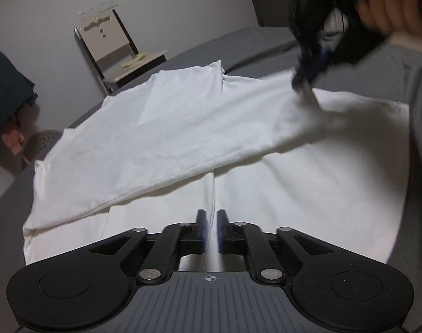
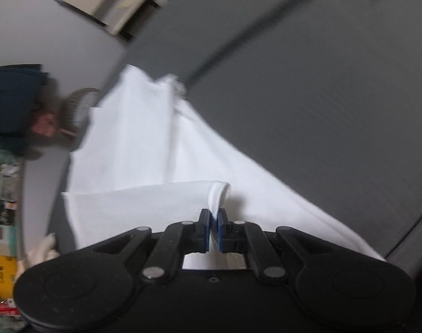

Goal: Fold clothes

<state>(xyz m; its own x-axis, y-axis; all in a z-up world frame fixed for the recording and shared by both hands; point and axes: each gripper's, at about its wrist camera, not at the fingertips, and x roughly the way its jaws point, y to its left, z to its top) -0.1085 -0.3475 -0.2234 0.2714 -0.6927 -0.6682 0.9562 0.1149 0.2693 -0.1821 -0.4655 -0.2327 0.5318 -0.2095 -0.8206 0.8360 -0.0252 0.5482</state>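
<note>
A white garment [image 1: 199,127] lies spread on the grey bed [image 1: 260,44], with one part folded diagonally across it. My left gripper [image 1: 211,222] sits low over the near part, its jaws nearly together on a raised ridge of the white cloth. My right gripper [image 1: 303,83] is blurred at the upper right, held by a person's hand [image 1: 385,5], and grips the garment's far edge. In the right wrist view the right gripper [image 2: 214,223] is shut on a rolled edge of the white garment [image 2: 144,149], which is lifted off the bed [image 2: 308,111].
A pale chair [image 1: 119,52] with a small yellowish item on its seat stands against the wall beyond the bed. Dark fabric [image 1: 5,91] and a perforated basket [image 1: 41,141] are at the left. Clutter [image 2: 2,249] lies beside the bed's left edge.
</note>
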